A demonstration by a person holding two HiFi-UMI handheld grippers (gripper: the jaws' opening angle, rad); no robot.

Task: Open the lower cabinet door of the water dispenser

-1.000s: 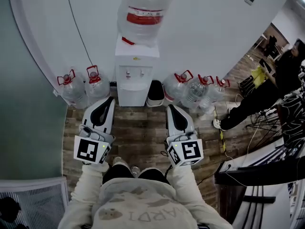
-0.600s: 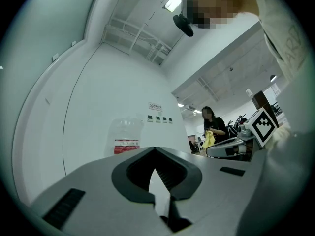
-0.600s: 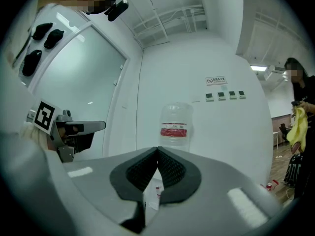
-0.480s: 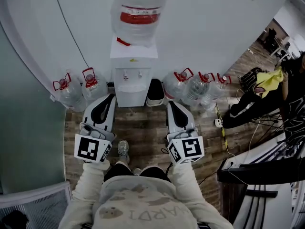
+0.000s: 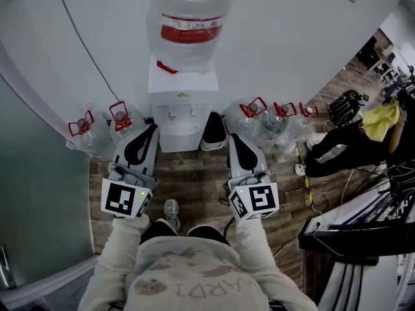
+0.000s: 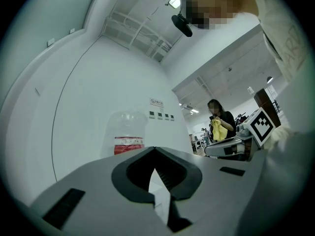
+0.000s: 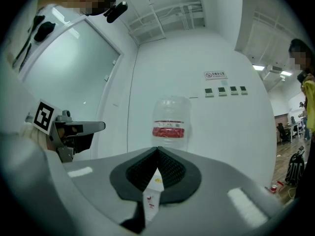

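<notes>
As a person (image 5: 188,274) is standing facing the dispenser (image 5: 180,102), left tool (image 5: 153,128) and right tool (image 5: 232,137) both clenched on nothing, pointing toward it, bottle (image 5: 188,18) sitting on top.

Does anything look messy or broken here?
Nothing much. The water dispenser stands straight with its big bottle on top, the spare bottles stand upright beside it, and no spill shows on the wooden floor. Only the cables at the right lie tangled.
</notes>
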